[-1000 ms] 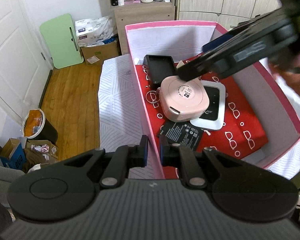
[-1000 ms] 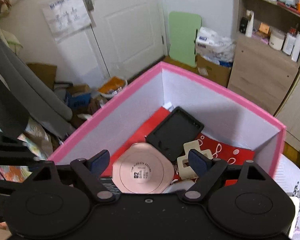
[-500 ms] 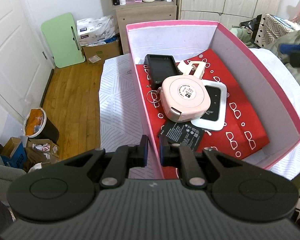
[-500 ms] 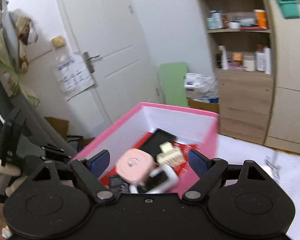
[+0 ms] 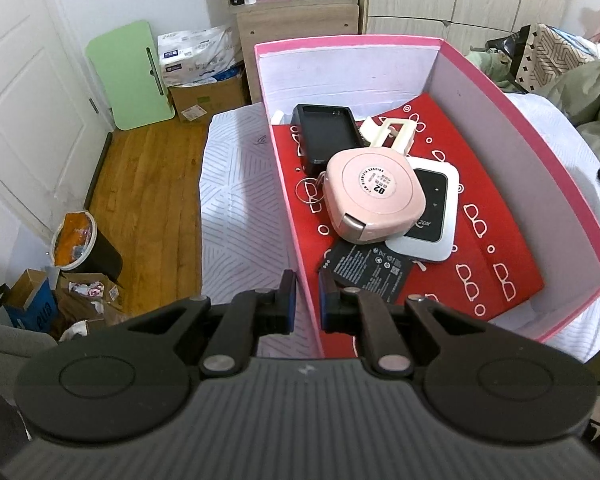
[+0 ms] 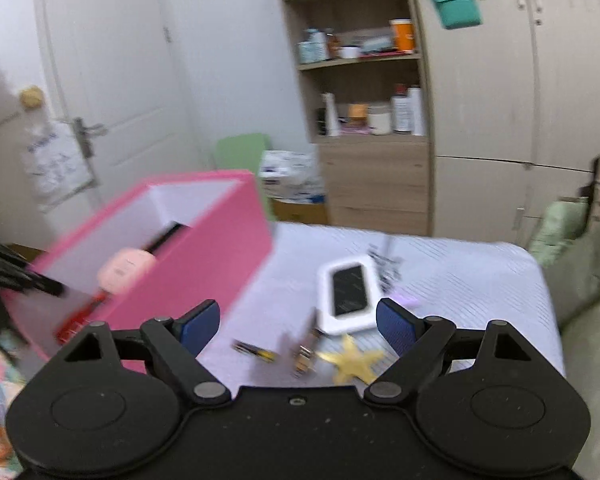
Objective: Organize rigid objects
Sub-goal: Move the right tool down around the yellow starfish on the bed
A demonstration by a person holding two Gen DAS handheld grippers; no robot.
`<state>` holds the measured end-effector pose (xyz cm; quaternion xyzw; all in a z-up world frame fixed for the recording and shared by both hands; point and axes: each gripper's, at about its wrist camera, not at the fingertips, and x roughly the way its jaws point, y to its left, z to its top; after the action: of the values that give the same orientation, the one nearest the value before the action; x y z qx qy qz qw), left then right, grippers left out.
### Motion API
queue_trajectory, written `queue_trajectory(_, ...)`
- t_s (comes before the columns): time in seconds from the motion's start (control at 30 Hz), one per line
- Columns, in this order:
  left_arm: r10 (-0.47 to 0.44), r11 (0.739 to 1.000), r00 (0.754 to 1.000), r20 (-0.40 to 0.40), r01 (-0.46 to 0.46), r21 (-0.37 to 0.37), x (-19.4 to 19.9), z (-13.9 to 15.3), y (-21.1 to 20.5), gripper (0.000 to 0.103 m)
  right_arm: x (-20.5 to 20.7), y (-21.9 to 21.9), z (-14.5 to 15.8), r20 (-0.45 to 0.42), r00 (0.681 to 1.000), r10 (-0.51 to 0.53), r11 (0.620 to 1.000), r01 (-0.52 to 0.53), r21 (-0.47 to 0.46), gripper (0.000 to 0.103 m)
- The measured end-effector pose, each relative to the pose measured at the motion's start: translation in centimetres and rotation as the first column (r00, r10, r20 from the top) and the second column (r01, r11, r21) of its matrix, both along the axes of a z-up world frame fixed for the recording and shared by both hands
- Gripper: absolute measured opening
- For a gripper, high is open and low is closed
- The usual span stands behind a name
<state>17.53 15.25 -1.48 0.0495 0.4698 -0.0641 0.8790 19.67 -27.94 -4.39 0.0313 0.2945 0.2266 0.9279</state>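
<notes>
The left gripper [image 5: 305,297] is clamped on the box [image 5: 290,216] wall; the right gripper [image 6: 298,326], wide apart and empty, must next grasp the phone [image 6: 348,294] at frame centre.

Your right gripper [image 6: 298,326] has swung out of the pink box [image 6: 204,264], jaws wide and empty, and now faces the bed [image 6: 460,280], over a white device [image 6: 348,292] and a gold star [image 6: 354,362].

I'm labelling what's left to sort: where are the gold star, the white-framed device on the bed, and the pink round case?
gold star [image 6: 354,361], right wrist view, its centre.
white-framed device [image 6: 350,290], right wrist view, dark screen.
pink round case [image 5: 376,192], left wrist view, top face.
</notes>
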Motion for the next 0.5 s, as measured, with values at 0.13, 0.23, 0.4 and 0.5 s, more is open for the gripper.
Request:
queue_trajectory(0.13,0.003,1.000,1.000,0.003,-0.003,0.005,0.0,-0.1,-0.2,0.010,0.0,0.2,-2.8,0.010,0.999,-0.052,0.998,0.052,-0.048,0.087)
queue_trajectory(0.23,0.005,1.000,1.000,0.003,-0.005,0.000,-0.1,0.0,0.0,0.010,0.7,0.1,-4.5,0.016,0.997,-0.076,0.994,0.077,-0.072,0.074)
queue_trajectory(0.4,0.004,1.000,1.000,0.002,-0.004,-0.004,0.0,0.0,0.1,0.011,2.9,-2.0,-6.4,-0.027,0.996,-0.089,0.996,0.088,-0.024,0.056)
queue_trajectory(0.5,0.005,1.000,1.000,0.004,-0.005,-0.010,0.0,0.0,0.2,0.011,3.3,-1.9,-7.2,-0.080,0.996,-0.047,0.999,0.048,0.011,0.057)
